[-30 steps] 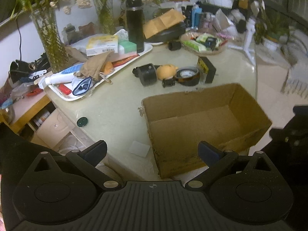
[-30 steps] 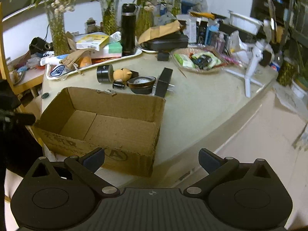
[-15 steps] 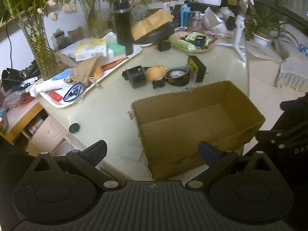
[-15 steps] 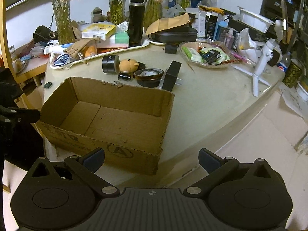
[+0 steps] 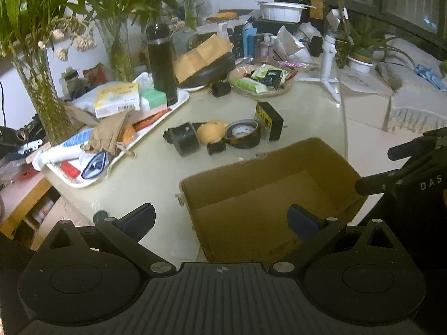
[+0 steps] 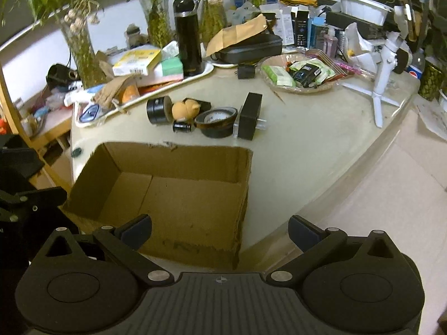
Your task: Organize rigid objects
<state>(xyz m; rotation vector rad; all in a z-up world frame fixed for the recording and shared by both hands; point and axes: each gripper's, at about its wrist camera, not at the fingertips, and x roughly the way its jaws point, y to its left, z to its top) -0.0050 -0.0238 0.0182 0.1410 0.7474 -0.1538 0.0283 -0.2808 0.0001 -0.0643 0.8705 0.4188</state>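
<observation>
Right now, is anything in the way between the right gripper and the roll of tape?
Yes. The open cardboard box sits between the right gripper and the tape roll, whose near side is otherwise clear. The gripper would probably pass over the box.

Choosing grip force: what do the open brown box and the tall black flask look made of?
Open brown box: corrugated cardboard, matte, with torn, frayed rim edges. Tall black flask: probably metal, semi-gloss black, with a silvery band under the cap.
</observation>
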